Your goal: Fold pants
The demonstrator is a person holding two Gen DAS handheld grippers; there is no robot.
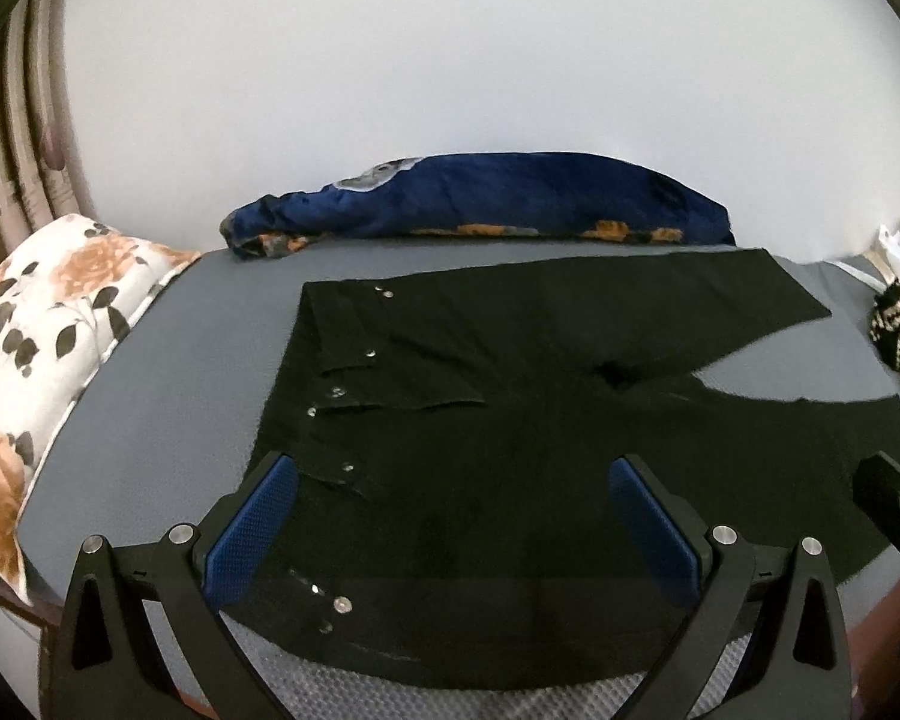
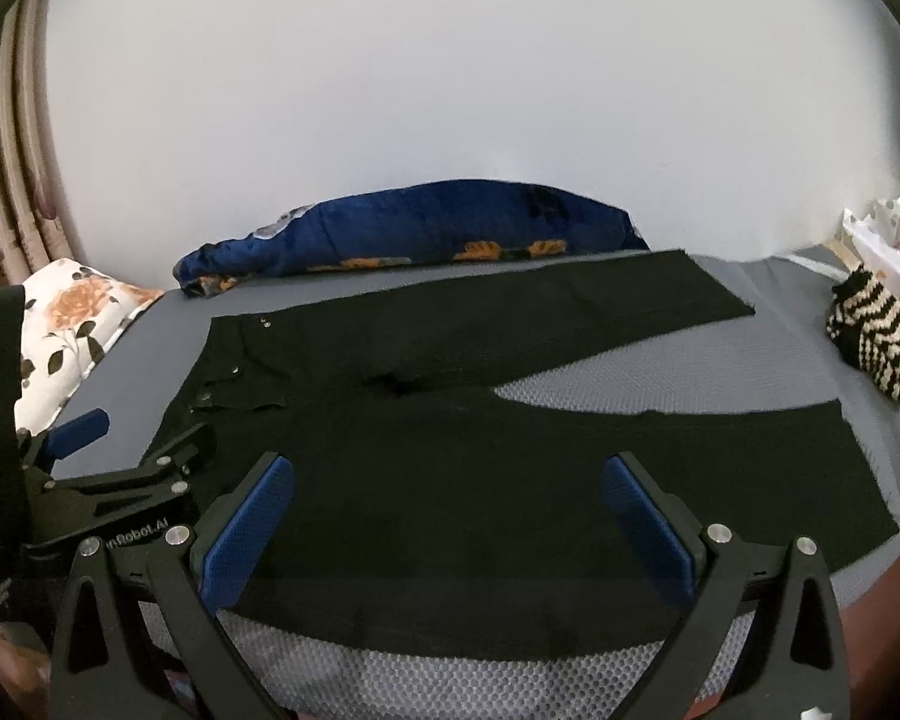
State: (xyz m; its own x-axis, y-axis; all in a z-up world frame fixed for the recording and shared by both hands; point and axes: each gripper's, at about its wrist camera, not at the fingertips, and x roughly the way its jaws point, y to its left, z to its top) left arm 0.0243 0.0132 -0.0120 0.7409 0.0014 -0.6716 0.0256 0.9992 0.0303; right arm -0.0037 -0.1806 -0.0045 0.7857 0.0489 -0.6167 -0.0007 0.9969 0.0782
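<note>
Black pants (image 1: 510,420) lie flat on a grey mattress (image 1: 168,408), waistband with metal studs to the left, the two legs spread apart to the right. My left gripper (image 1: 450,480) is open and empty, low over the near hip area by the waistband. My right gripper (image 2: 444,480) is open and empty over the near leg of the pants (image 2: 510,456). The left gripper also shows in the right wrist view (image 2: 132,438), at the waistband's near corner. A bit of the right gripper's finger (image 1: 894,498) shows at the right edge of the left wrist view.
A blue floral blanket (image 1: 480,204) lies rolled along the white wall at the back. A flowered pillow (image 1: 48,336) lies at the left. A black-and-cream striped knit item (image 2: 876,330) and white bags (image 2: 894,240) sit at the right. The mattress front edge is close under both grippers.
</note>
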